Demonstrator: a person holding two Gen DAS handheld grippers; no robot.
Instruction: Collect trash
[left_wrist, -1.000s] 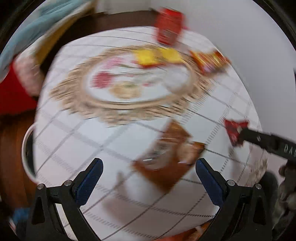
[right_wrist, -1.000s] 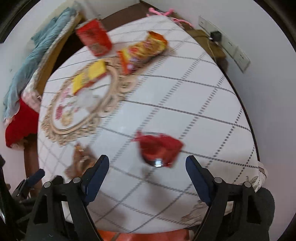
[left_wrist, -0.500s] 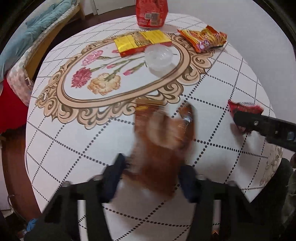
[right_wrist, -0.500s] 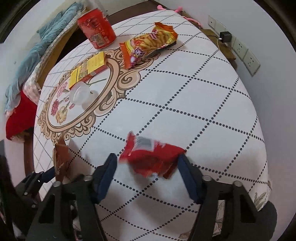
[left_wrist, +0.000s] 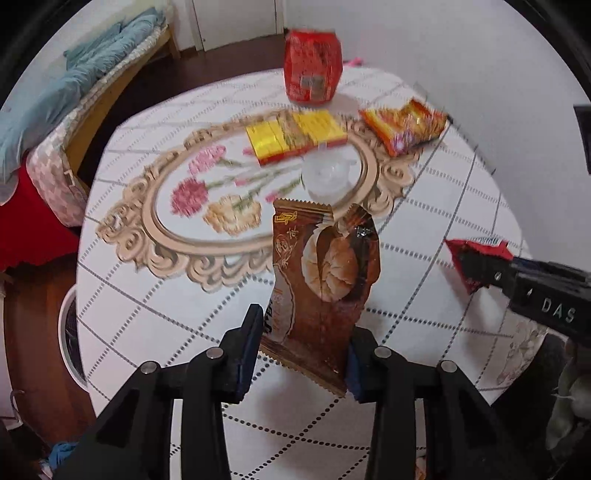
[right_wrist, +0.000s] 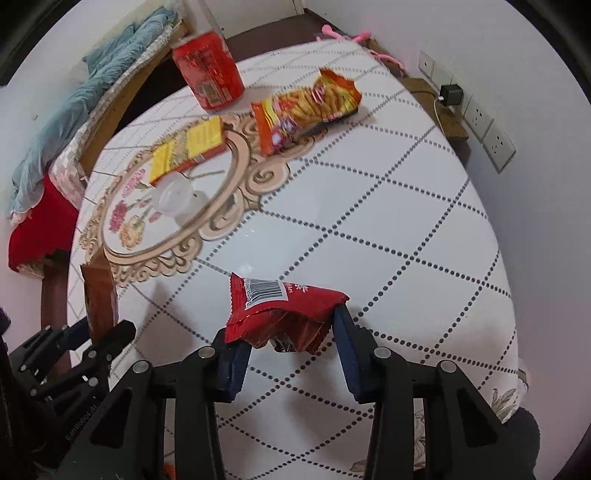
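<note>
- A brown wrapper was seen gripped near its lower edge by the left gripper, the jaws closed to the wrapper's width; it stood upright, lifted off the table.
- A red wrapper was held in the right gripper, the jaws narrowed onto its crumpled body, barcode side up, above the near part of the table.
- Both wrappers were judged to be very light, thin and crinkly (foil-lined film, probably), so they would be expected to flop, fold and slip if pinched by a single loose corner.
- A hold across a bunched or doubled part was judged safer than one at a sealed edge; the brown one, caught low, could bend over at the top.
- Left on the table farther off were an orange snack bag, a yellow packet, a clear plastic cup lying on the floral print, and a dented red can.
- The can was judged stiffer but easily crushed and rounded (best taken across its middle); the cup was judged slick and springy.
- No bin could be identified with certainty in either view.
</note>
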